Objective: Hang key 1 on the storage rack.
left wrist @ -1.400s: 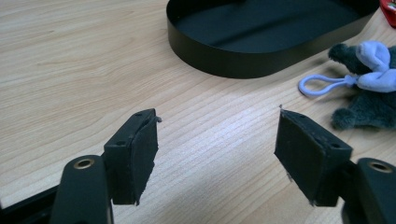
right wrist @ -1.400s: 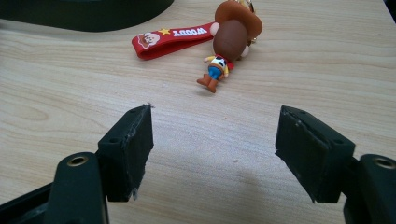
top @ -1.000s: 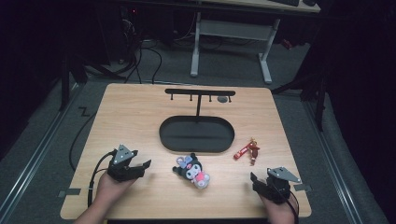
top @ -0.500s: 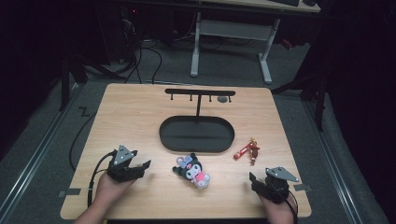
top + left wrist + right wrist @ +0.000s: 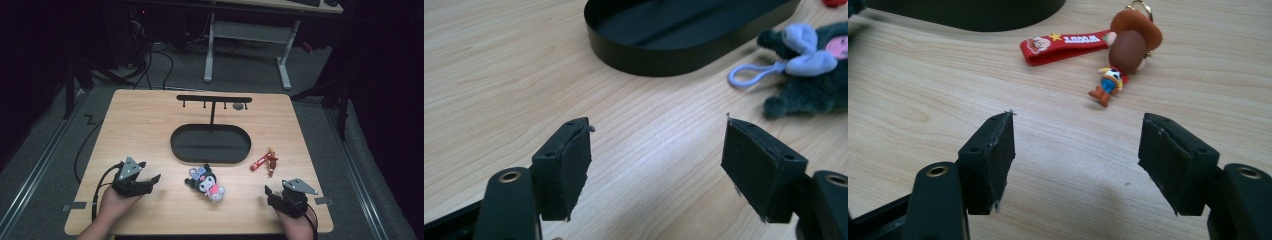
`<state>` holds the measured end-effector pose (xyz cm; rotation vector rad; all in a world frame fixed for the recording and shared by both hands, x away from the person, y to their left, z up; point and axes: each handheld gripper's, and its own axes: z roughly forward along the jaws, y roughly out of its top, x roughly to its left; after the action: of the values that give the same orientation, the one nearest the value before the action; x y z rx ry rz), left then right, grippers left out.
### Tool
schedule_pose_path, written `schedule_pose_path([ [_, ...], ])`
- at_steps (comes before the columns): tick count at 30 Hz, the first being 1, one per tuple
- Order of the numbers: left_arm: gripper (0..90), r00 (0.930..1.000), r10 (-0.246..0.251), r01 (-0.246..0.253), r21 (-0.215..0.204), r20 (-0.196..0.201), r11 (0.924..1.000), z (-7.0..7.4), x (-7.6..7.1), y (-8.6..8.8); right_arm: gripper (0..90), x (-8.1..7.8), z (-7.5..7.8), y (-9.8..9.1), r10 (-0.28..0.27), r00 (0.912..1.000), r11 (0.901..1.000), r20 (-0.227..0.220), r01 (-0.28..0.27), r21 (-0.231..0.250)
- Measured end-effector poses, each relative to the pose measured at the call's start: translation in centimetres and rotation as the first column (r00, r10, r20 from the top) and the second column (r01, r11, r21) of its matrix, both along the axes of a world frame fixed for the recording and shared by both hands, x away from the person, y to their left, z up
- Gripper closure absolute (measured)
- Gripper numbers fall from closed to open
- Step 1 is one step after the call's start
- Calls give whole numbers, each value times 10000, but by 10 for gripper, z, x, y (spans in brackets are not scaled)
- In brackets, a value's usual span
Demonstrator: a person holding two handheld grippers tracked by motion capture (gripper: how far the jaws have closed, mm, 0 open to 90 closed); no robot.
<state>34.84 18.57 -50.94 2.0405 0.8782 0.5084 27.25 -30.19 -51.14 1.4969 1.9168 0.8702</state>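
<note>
Nothing is hung yet: my left gripper [image 5: 150, 180] and right gripper [image 5: 270, 192] gape empty, the left just widening, plush keychain [image 5: 206, 182] and cowboy keychain [image 5: 265, 161] still beside the black stand [image 5: 212, 102].

Black fingers [image 5: 569, 170], brass-ringed screw holes

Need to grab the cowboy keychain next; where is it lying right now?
In the high view the cowboy keychain lies on the table's right side, just right of the black oval tray, ahead of the right gripper.
</note>
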Motion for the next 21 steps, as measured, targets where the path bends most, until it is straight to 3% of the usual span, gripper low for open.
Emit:
schedule_pose_path([
  [6,258,9993,279,-279,-30,-241,9996,-4,0,10,321,2,3,10,445,9988,9988,-185,-449,-200],
  [13,215,9993,342,-340,128,-121,9993,-8,-2,5,295,2,8,23,626,9975,9979,-313,-631,-151],
  [17,212,9999,168,-167,246,-1,9996,-8,-4,1,287,7,9,31,972,9929,9947,-685,-992,-261],
  [21,214,9999,43,-40,231,-105,9997,-10,-4,1,224,14,10,34,946,9897,9934,-1076,-1010,-549],
])
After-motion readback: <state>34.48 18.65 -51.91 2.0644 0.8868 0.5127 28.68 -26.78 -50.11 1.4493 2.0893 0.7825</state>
